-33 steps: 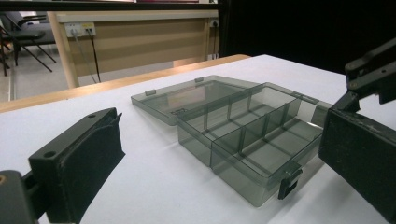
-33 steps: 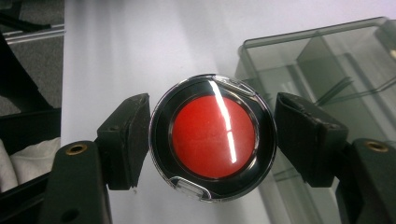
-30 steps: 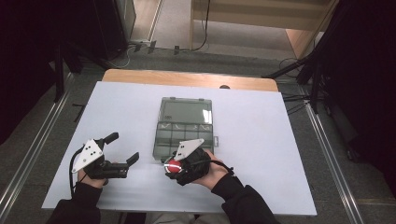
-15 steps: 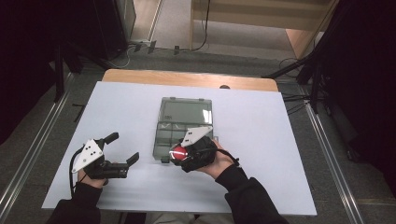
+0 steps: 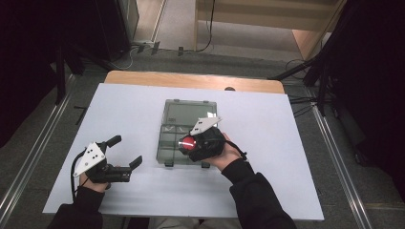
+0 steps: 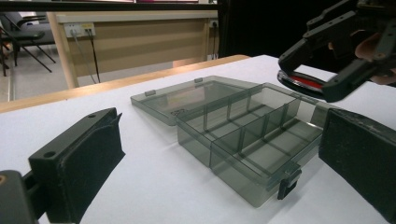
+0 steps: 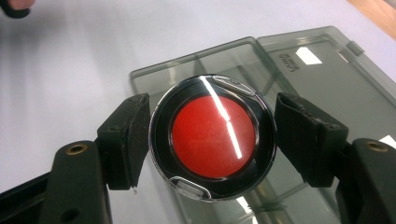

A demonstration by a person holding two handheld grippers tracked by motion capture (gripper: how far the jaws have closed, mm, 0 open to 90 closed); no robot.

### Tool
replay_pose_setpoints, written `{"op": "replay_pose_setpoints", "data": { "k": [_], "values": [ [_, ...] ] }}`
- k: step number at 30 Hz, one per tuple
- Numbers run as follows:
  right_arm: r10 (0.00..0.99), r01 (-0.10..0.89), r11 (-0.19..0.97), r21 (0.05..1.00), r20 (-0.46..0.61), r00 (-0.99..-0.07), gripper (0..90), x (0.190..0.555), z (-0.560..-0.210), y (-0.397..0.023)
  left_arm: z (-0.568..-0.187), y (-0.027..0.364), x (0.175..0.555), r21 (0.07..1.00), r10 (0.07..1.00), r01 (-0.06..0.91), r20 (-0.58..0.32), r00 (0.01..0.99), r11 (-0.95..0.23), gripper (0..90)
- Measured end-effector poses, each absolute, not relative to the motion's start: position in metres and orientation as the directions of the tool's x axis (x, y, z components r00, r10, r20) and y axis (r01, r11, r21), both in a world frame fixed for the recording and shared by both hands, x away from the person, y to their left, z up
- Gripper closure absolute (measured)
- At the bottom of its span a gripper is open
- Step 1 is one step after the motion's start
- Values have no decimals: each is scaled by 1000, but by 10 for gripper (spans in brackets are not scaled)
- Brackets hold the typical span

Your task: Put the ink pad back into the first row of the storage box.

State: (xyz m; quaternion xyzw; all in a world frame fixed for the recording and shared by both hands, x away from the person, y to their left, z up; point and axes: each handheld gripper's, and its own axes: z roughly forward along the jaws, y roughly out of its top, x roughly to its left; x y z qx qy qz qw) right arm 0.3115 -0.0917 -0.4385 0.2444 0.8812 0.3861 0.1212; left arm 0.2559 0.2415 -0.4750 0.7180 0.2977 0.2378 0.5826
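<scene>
Right claw (image 5: pixel 187 143) clamped on round red compact (image 5: pixel 187 142), black rim, clear lid; pads pressing both sides of rim, seen close in right gripper view (image 7: pixel 212 136). Compact held flat, lifted off counter (image 5: pixel 119 109), hanging over near end of open box (image 5: pixel 186 129), above compartment side. In left gripper view compact (image 6: pixel 301 82) sits above box's far right corner, not touching it, with right claw (image 6: pixel 310 70) gripping it.

Box: smoky clear plastic, lid folded flat back toward far edge of counter, tray side nearer person, split by dividers into several compartments. Compartments (image 6: pixel 252 126) look empty from left gripper view. Latch tabs on near edge.

Left claw (image 5: pixel 125 153) released, jaws wide apart, nothing between them. Resting low on counter at left, well apart from box, pointing toward it. Both pads framing box in left gripper view (image 6: pixel 210 154).

Counter covered with white sheet, wooden strip at far edge (image 5: pixel 191 81). Dark sleeves (image 5: pixel 258 200) entering from bottom of high view.
</scene>
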Motion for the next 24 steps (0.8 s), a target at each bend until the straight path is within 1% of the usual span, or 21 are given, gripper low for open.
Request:
{"op": "replay_pose_setpoints", "data": {
  "k": [3, 7, 24],
  "values": [
    [535, 344, 584, 736, -30, -844, 314, 316, -439, -94, -475, 242, 256, 978, 704, 151, -5, 710, -145, 0],
    [573, 373, 566, 735, -25, -819, 313, 326, -441, -100, -475, 242, 256, 978, 704, 151, -6, 710, -144, 0],
    [643, 434, 538, 723, -19, -766, 313, 350, -459, -107, -475, 241, 256, 979, 699, 149, -10, 715, -139, 0]
  ]
}}
